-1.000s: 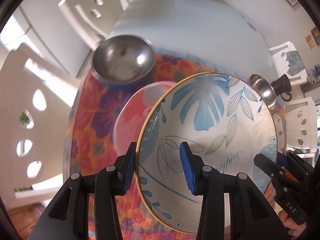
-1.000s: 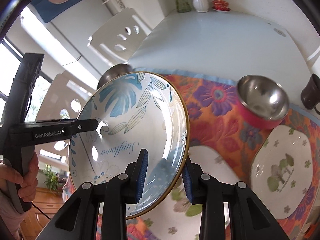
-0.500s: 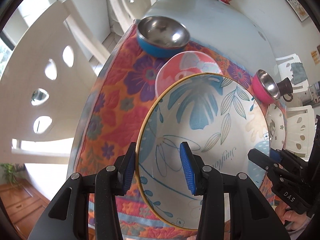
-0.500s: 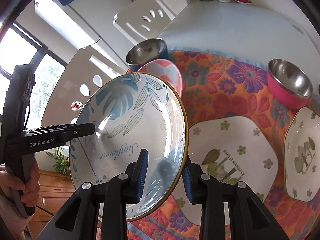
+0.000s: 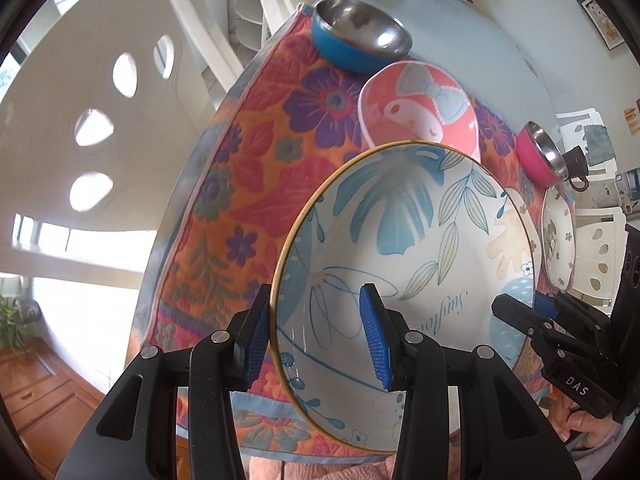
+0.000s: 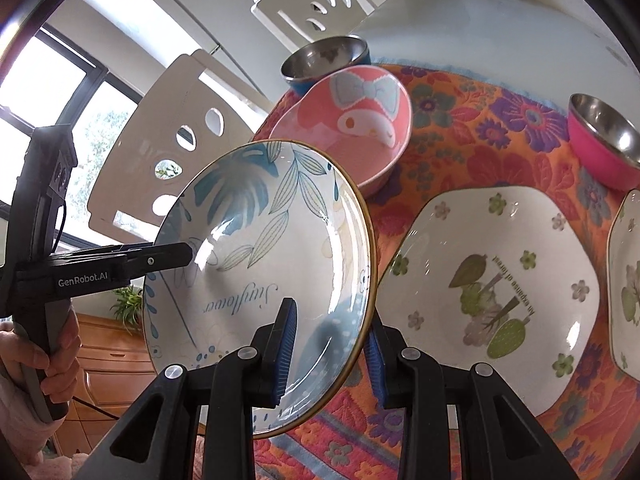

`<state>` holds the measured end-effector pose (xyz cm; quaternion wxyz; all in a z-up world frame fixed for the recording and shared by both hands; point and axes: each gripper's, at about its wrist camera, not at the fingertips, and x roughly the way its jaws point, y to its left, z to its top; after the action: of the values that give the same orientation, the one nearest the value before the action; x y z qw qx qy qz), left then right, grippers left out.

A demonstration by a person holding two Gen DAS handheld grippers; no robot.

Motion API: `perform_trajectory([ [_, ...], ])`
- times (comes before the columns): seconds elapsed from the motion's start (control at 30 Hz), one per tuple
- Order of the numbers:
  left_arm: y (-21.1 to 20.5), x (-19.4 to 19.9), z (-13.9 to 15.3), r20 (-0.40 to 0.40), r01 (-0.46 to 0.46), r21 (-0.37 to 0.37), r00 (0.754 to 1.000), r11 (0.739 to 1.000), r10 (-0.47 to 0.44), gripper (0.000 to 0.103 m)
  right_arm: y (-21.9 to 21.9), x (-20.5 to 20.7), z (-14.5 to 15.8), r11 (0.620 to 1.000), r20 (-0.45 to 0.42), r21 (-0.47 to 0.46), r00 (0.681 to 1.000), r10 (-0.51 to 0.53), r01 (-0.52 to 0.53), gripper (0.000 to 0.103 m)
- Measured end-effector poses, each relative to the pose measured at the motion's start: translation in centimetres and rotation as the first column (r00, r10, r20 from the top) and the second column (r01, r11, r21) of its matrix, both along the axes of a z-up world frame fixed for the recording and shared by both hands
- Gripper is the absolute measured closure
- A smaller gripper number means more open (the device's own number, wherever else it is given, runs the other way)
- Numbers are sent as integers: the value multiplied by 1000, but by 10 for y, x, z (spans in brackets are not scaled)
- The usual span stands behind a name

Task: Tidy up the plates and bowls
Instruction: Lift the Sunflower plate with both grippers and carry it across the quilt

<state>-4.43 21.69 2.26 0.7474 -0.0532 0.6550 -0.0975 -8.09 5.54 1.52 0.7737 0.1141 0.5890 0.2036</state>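
1. The blue-leaf bowl [image 5: 404, 264] fills the lower centre-right of the left wrist view and the centre-left of the right wrist view [image 6: 260, 280]. It is tilted and held off the cloth [image 5: 248, 184], with its inside facing both cameras.
2. The left gripper [image 5: 316, 340] straddles the bowl's left rim. One blue pad lies outside the wall, the other inside on the painted face. The jaws are narrowly parted and clamped on the rim.
3. The right gripper [image 6: 332, 354] straddles the opposite rim at the lower centre of its view. One pad is inside the bowl, the other behind the wall. It too is closed on the rim at a small gap.
4. Each gripper shows in the other's view: the right one at the lower right edge [image 5: 520, 316], the left one at the left edge [image 6: 176, 256], where a hand [image 6: 44, 356] grips its handle.
5. Just beyond the held bowl stands one pink cartoon bowl [image 6: 352, 120] on the cloth.
6. Steel bowls number two: a blue-sided one [image 5: 360, 36] at the top, behind the pink bowl, and a pink-sided one [image 6: 604, 140] at the right.
7. White flowered plates number two: one [image 6: 492, 280] just right of the held bowl, the other [image 6: 628, 292] cut off at the right edge.
8. A white chair [image 6: 180, 140] stands at the upper left.
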Motion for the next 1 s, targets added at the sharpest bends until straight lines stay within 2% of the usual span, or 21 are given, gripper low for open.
perform_trajectory([
  [0.37, 19, -21, -30, -68, -6, -47, 998, 999, 3, 64, 19, -7, -26, 1000, -64, -1, 998, 4, -4, 71],
  [0.63, 20, -17, -57, -122, 13, -32, 992, 999, -17, 64, 29, -5, -44, 999, -105, -33, 995, 1, -4, 71],
  [0.8, 16, -11, -79, -157, 42, 2, 987, 999, -41, 64, 37, -8, -60, 998, -144, -57, 990, -6, -2, 71],
  [0.9, 13, -12, -82, -141, 49, -20, 989, 999, -51, 57, 36, -9, -68, 998, -158, -52, 987, -31, 23, 71],
  [1.0, 10, -14, -85, -135, 73, -33, 988, 997, -77, 55, 30, -8, -73, 998, -180, -31, 982, -54, 49, 72],
])
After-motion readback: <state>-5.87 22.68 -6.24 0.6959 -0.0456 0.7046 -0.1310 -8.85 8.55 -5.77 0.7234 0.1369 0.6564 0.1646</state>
